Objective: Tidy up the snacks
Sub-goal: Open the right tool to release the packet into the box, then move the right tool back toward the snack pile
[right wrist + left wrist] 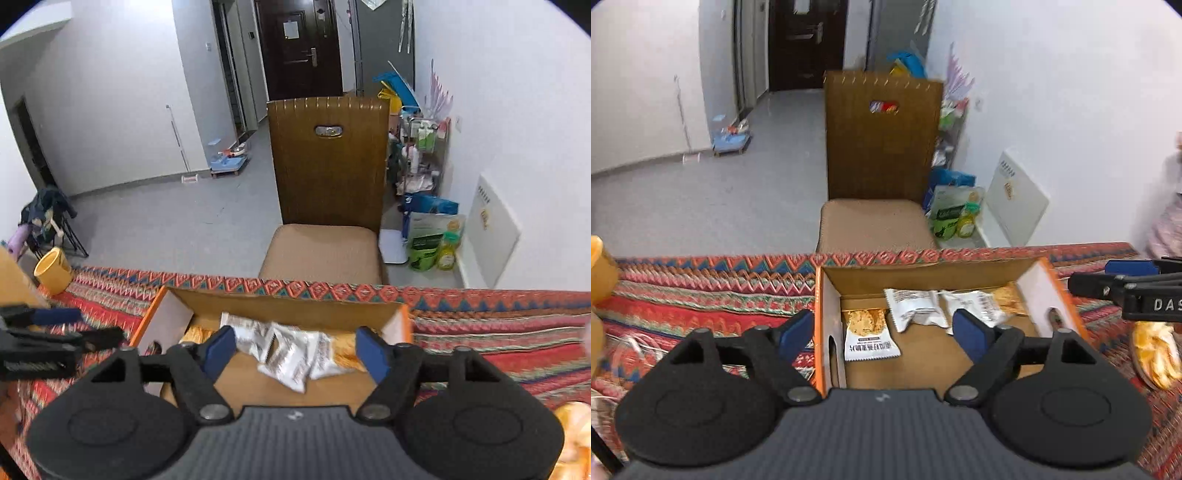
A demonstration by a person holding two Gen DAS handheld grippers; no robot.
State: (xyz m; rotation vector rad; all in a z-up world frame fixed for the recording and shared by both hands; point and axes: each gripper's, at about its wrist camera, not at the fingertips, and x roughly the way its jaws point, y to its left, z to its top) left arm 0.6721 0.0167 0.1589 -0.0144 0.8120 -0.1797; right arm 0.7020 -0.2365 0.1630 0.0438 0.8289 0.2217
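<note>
A patterned cloth covers the table [701, 291]. The open box [831, 295] holds snack packets [291, 354] (print unreadable). Left tool [882, 332] and right tool [295, 350] hover above, jaws apart, empty; right-edge snacks [1156, 354] are blurred.

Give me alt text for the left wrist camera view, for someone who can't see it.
Open, empty left tongs hang above an open cardboard box holding several snack packets on a table with a red patterned cloth. Part of the right tongs shows at the right edge, with a brown chair and a grey floor beyond the table.
</note>
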